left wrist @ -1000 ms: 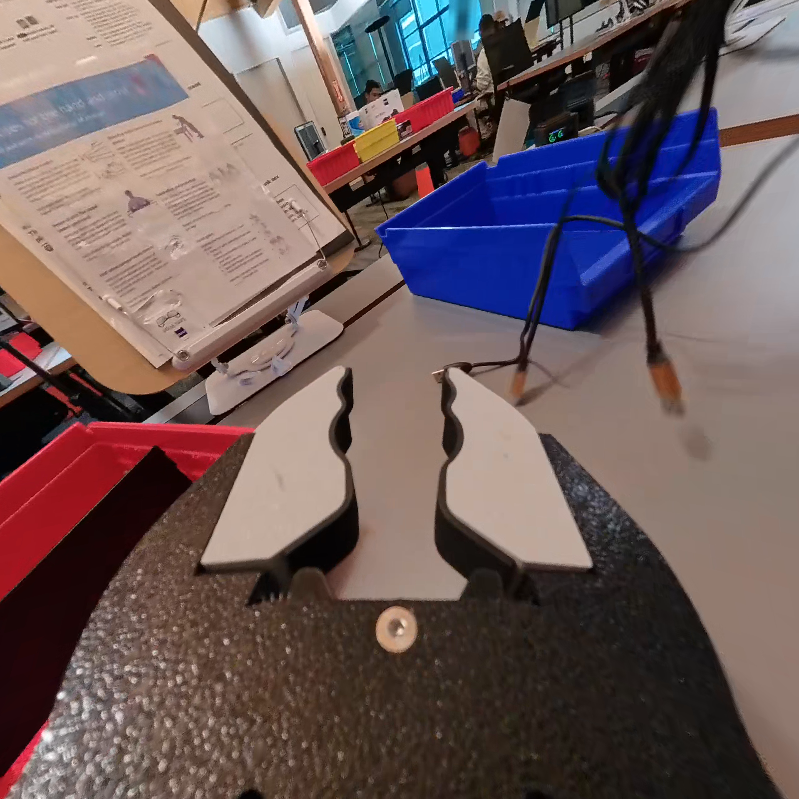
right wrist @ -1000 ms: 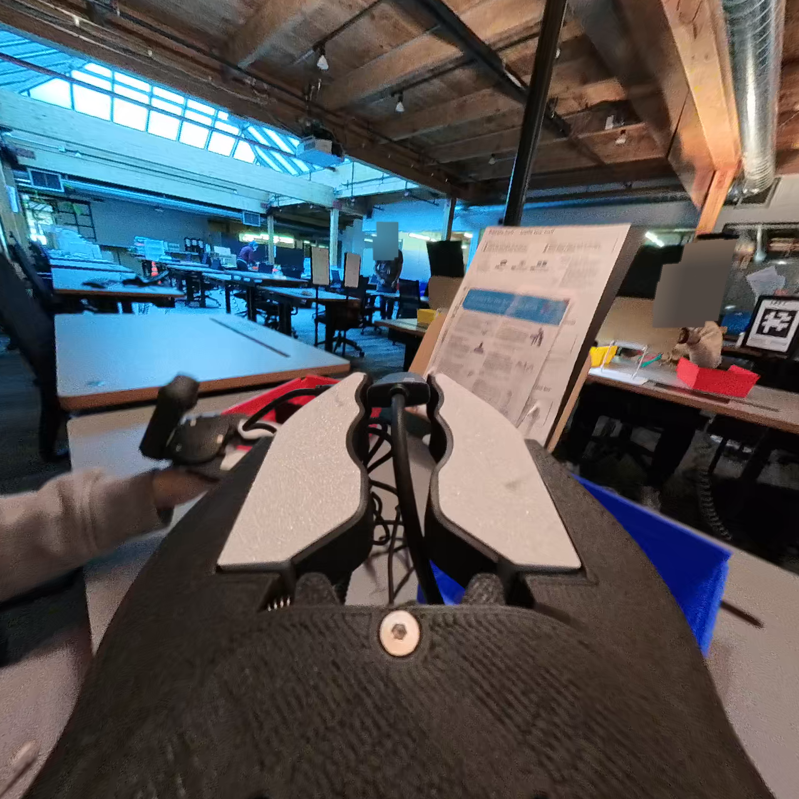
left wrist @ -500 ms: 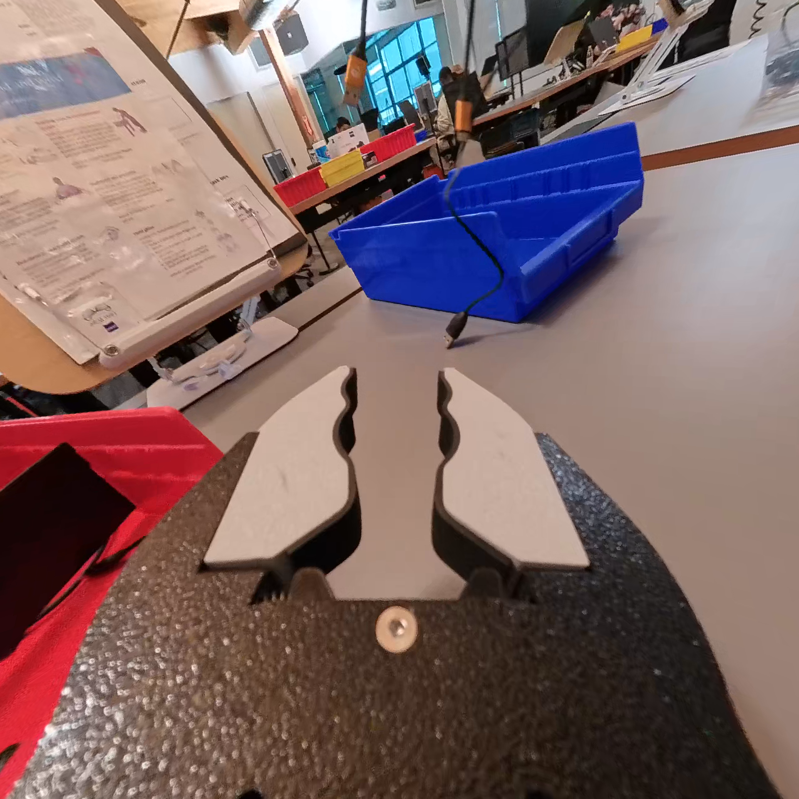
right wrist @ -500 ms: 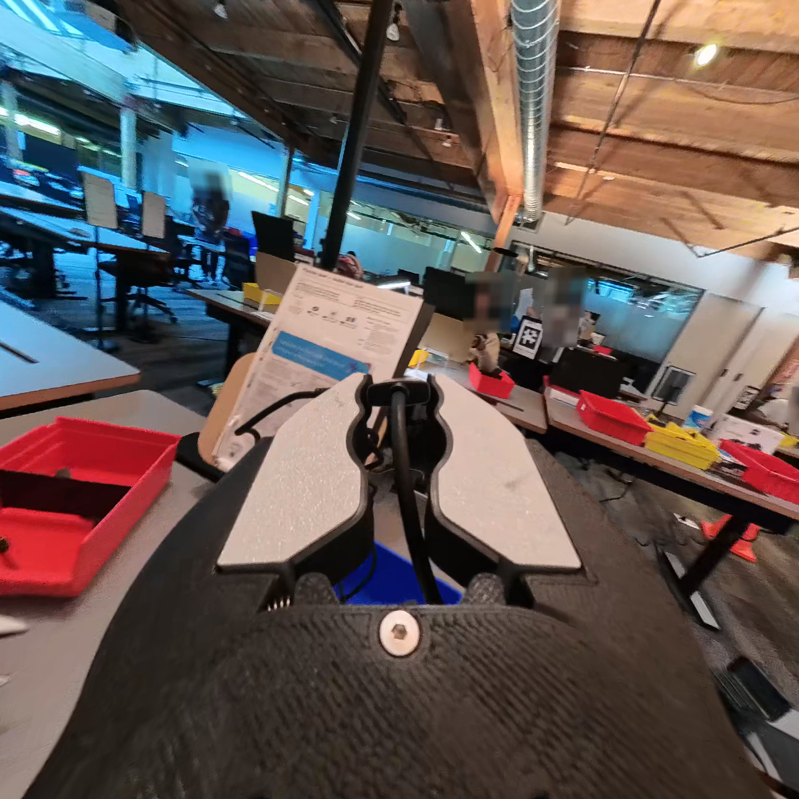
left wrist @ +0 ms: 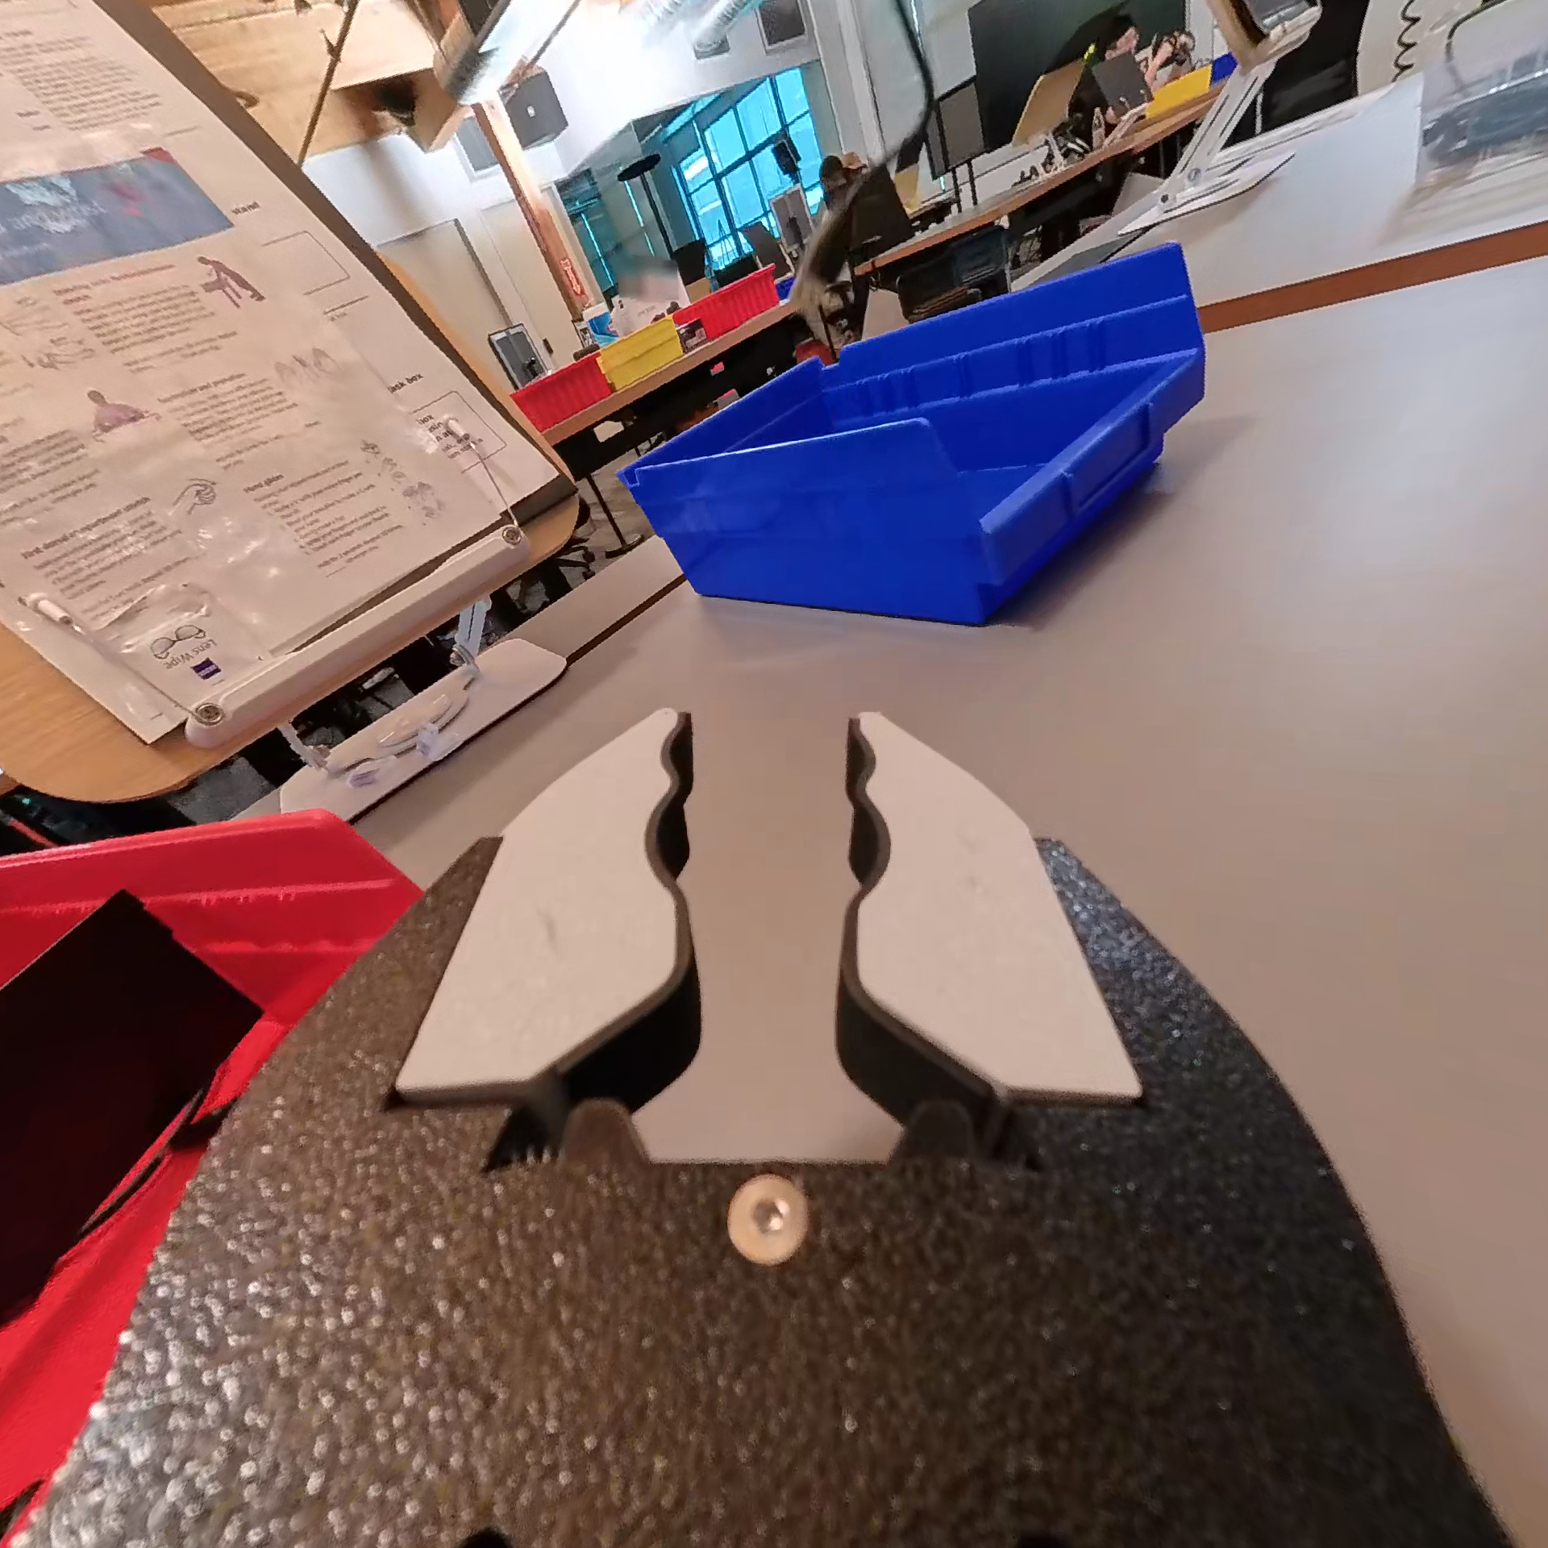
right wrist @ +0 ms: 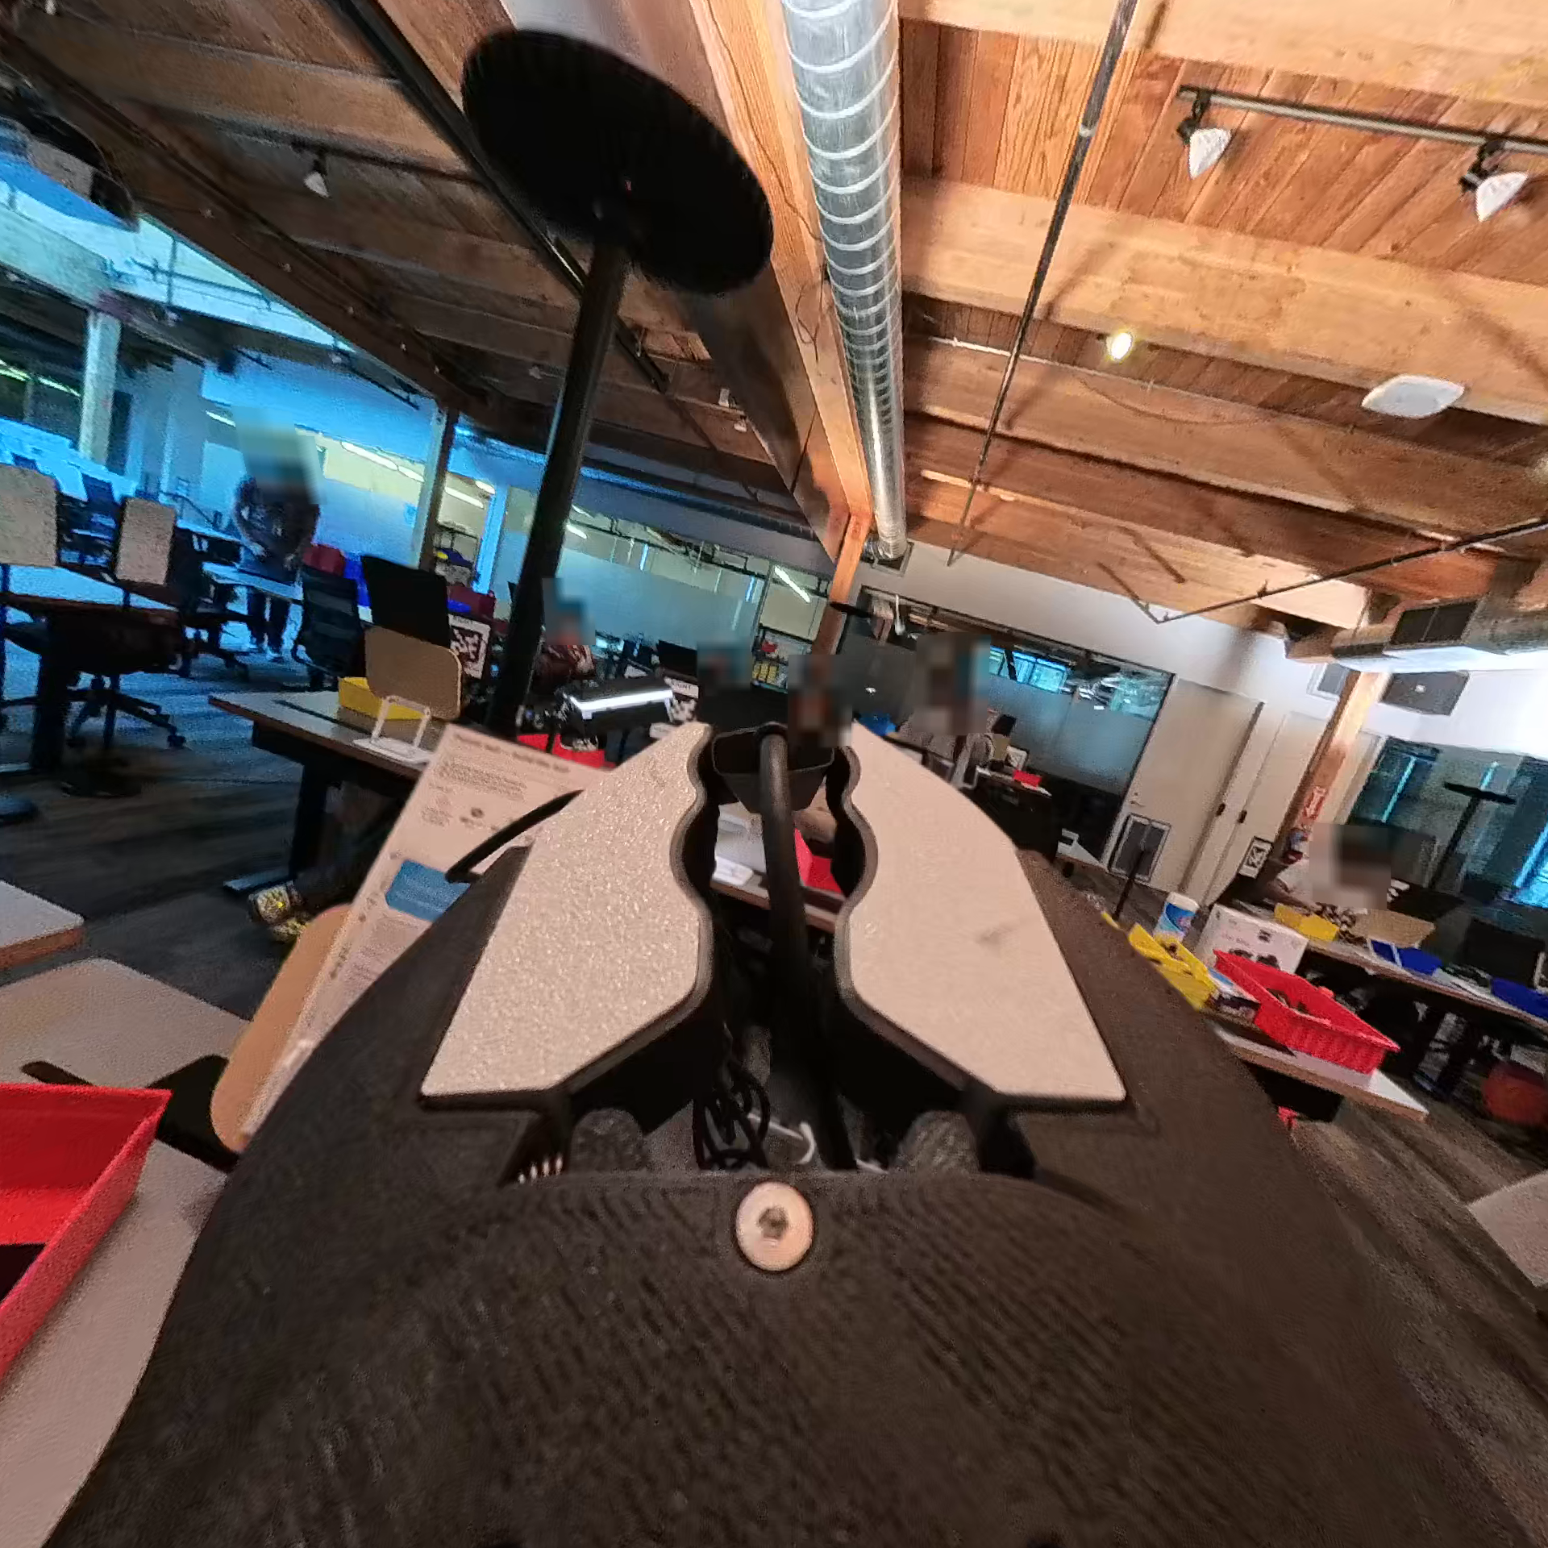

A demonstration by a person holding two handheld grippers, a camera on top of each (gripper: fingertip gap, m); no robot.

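On the grey table (left wrist: 1256, 670): 1 blue bin (left wrist: 921, 503), 1 red bin (left wrist: 209, 921), 1 printed sheet on a stand (left wrist: 209, 402). Also shown: 2 grippers, left (left wrist: 766, 737) and right (right wrist: 771, 745), and 1 black cable (right wrist: 783, 854) with several loose ends.

Open-plan office workshop: rows of desks (right wrist: 335, 720), parts bins (right wrist: 1302, 1009), monitors, timber ceiling (right wrist: 1173, 276) with duct (right wrist: 846, 251)

Left gripper (left wrist: 769, 729): my black pebbled body, pale grey wavy-edged fingers (left wrist: 570, 913), one silver screw (left wrist: 767, 1228).
Right gripper (right wrist: 772, 745): the same build.
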